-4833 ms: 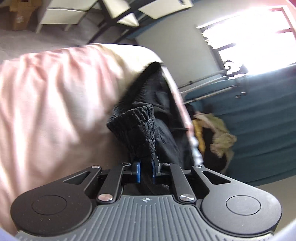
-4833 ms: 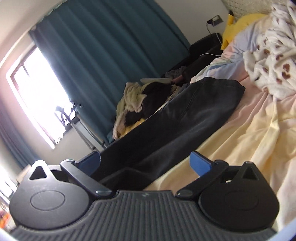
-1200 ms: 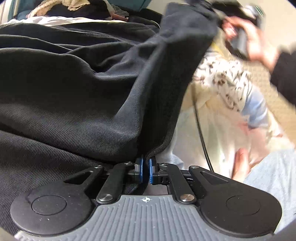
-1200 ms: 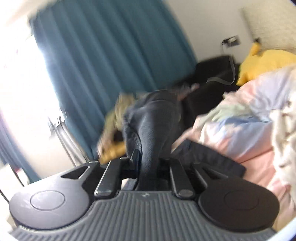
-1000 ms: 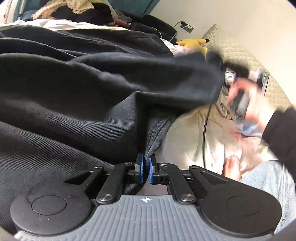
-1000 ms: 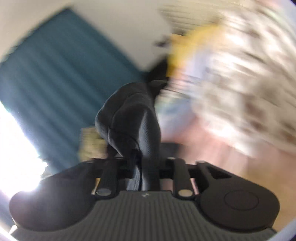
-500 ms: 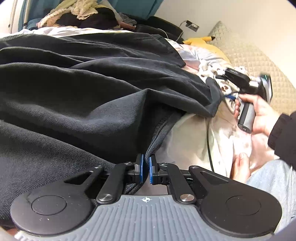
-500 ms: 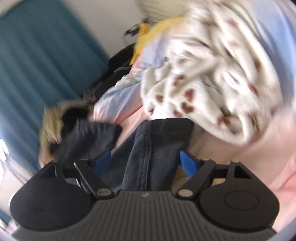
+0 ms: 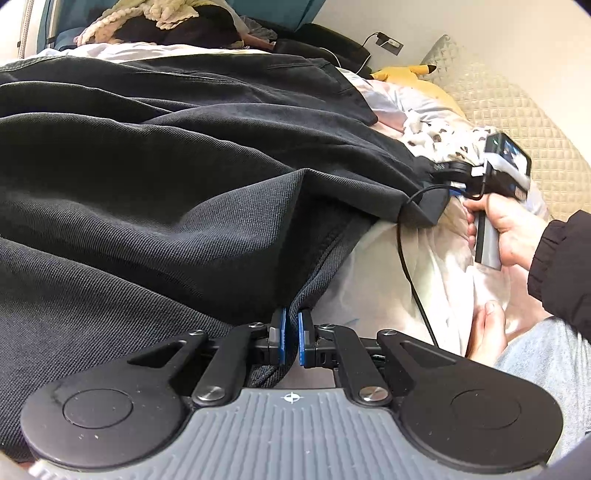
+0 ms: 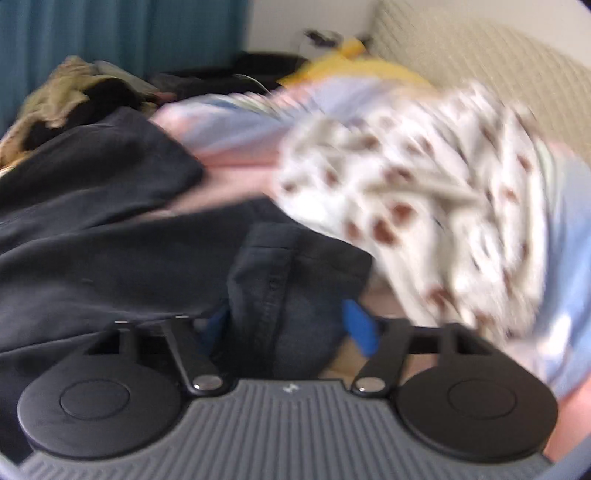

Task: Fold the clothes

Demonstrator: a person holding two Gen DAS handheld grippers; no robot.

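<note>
Black trousers (image 9: 177, 192) lie spread and folded over on the pale bed sheet (image 9: 373, 280). My left gripper (image 9: 291, 341) is shut on a seamed edge of the trousers at the near side. In the right wrist view the trousers (image 10: 110, 266) fill the left, blurred by motion. My right gripper (image 10: 288, 328) is open, its blue pads on either side of a folded trouser corner (image 10: 291, 280) that lies loose between them. The right gripper also shows in the left wrist view (image 9: 495, 177), held in a hand at the trousers' far corner.
A white blanket with brown spots (image 10: 417, 199) lies just right of the trousers. A yellow plush (image 9: 402, 72) and a quilted headboard (image 9: 517, 110) are behind. A pile of clothes (image 9: 155, 22) sits by teal curtains (image 10: 110, 33). A cable (image 9: 406, 258) trails across the sheet.
The right gripper carried the trouser end over onto the bed and opened, letting it go. The left gripper stayed shut on its edge and barely moved.
</note>
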